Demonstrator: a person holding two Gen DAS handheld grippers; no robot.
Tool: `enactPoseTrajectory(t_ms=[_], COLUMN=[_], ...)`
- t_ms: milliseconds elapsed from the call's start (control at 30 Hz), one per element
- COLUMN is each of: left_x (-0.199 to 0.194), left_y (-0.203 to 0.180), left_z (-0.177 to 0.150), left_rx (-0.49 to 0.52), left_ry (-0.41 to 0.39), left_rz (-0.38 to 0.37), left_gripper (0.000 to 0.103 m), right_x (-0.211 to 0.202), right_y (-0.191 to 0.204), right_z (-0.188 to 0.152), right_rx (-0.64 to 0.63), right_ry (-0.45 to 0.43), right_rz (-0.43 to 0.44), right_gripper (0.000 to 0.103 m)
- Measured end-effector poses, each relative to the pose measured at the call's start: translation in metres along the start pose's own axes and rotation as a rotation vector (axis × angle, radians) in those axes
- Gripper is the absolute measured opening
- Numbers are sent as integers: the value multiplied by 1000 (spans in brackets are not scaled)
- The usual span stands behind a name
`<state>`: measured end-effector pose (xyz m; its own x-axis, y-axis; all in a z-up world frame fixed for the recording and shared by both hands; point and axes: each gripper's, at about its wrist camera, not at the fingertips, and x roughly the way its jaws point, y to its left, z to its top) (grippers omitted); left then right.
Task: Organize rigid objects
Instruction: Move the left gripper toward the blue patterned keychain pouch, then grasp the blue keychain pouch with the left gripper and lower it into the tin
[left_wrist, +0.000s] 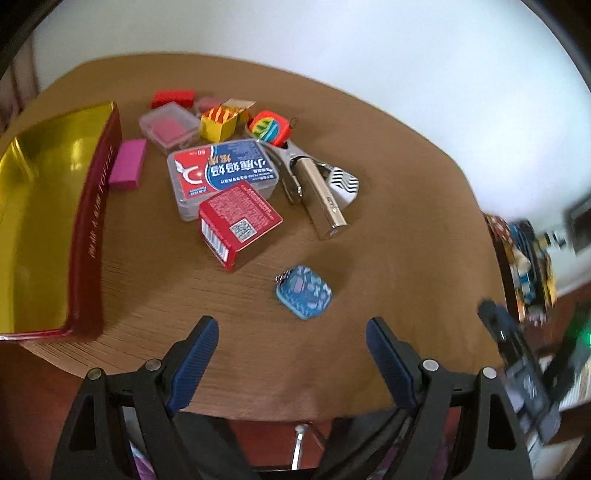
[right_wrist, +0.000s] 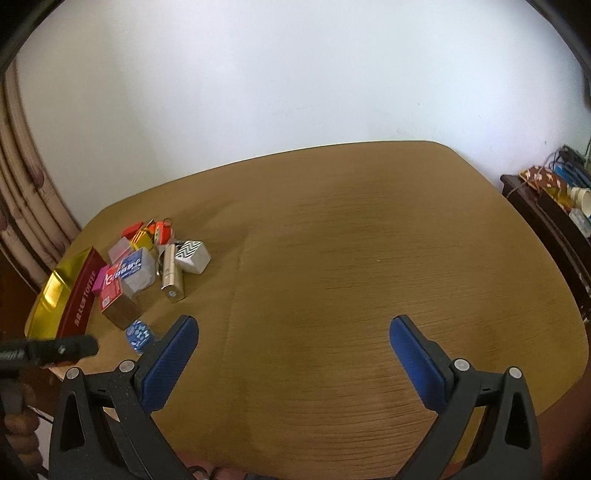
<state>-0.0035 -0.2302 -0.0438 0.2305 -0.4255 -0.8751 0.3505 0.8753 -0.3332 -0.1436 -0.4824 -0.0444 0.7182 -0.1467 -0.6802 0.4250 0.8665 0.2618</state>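
A pile of small rigid items lies on the wooden table (left_wrist: 388, 229): a red carton (left_wrist: 238, 225), a clear floss box with a blue and red label (left_wrist: 221, 175), a silver clip tool (left_wrist: 317, 192), a zigzag-patterned white box (left_wrist: 343, 184), a yellow paper box (left_wrist: 219, 123), a clear case (left_wrist: 170, 127), a pink block (left_wrist: 128, 164) and a colourful tape measure (left_wrist: 271, 127). A blue patterned tag (left_wrist: 303, 291) lies alone, just ahead of my open, empty left gripper (left_wrist: 291, 332). A gold-lined red tin (left_wrist: 40, 221) stands at the left. My right gripper (right_wrist: 293, 332) is open and empty over bare table, right of the pile (right_wrist: 147, 266).
A dark side cabinet (right_wrist: 546, 221) with clutter stands past the table's right edge. A curtain (right_wrist: 26, 206) hangs at the left. A white wall is behind the table. The left gripper's body (right_wrist: 44, 350) shows at the lower left of the right wrist view.
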Motion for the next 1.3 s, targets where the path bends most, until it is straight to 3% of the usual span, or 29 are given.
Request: enactPoseTrajectory(t_ms=[300, 433, 700, 733, 833, 1067, 1300], left_x=[33, 43, 71, 69, 68, 54, -10], left_y=[-17, -19, -19, -23, -23, -10, 6], left_z=[26, 27, 25, 25, 25, 17, -13], left_rx=[-123, -136, -157, -154, -136, -121, -53], left_ry=[65, 83, 130, 121, 96, 89, -44], left_rz=[81, 126, 140, 148, 177, 109, 107], left_gripper=[84, 84, 84, 81, 43, 43, 43], right_x=[4, 7, 17, 19, 21, 23, 14], right_y=[-26, -32, -39, -39, -38, -35, -4], right_z=[2, 1, -2, -2, -4, -4, -6], right_rx=[89, 111, 140, 147, 150, 142, 44], right_ry=[33, 51, 98, 105, 111, 120, 114], right_rz=[68, 94, 105, 106, 104, 108, 201], right_gripper=[103, 103, 103, 103, 103, 103, 103])
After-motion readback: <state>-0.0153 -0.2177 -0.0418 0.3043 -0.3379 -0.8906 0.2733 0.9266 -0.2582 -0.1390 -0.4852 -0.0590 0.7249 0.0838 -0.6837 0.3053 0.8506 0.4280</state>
